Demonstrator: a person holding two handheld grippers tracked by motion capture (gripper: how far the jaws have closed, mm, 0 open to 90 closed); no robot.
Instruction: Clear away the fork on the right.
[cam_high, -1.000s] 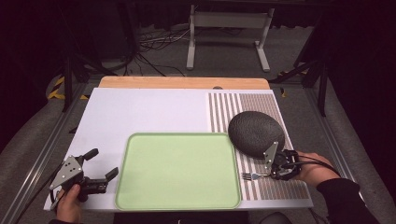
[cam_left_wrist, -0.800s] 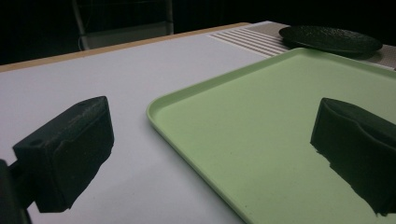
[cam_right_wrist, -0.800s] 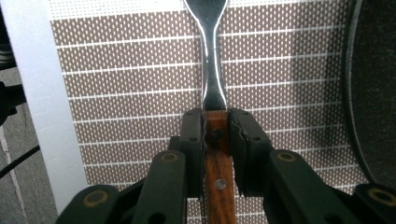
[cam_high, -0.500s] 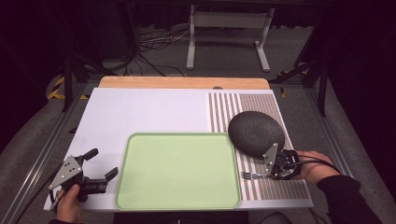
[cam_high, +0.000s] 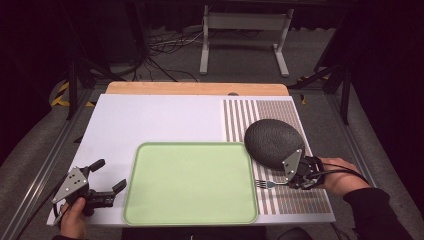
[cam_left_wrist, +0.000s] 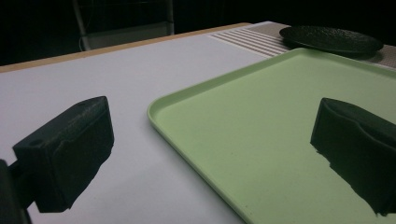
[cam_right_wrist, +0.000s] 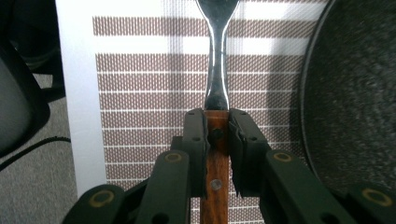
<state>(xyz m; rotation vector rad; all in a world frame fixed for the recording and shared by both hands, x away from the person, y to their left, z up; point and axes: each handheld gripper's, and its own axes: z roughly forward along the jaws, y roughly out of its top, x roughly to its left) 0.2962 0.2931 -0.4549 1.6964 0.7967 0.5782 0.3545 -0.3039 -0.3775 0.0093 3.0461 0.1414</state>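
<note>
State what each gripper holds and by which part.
The right gripper clamps a fork by its wooden handle, near the metal neck. The left gripper is open and holds nothing.

A pale green tray (cam_high: 190, 145) lies ahead of the left gripper (cam_high: 111, 174), its rim running between the two spread fingers (cam_left_wrist: 70, 149). A wooden-handled fork (cam_right_wrist: 218, 70) sits clamped between the right gripper (cam_right_wrist: 216, 116) fingers, over a striped placemat (cam_high: 305, 200), with a dark textured plate (cam_high: 272, 141) just beside them.
</note>
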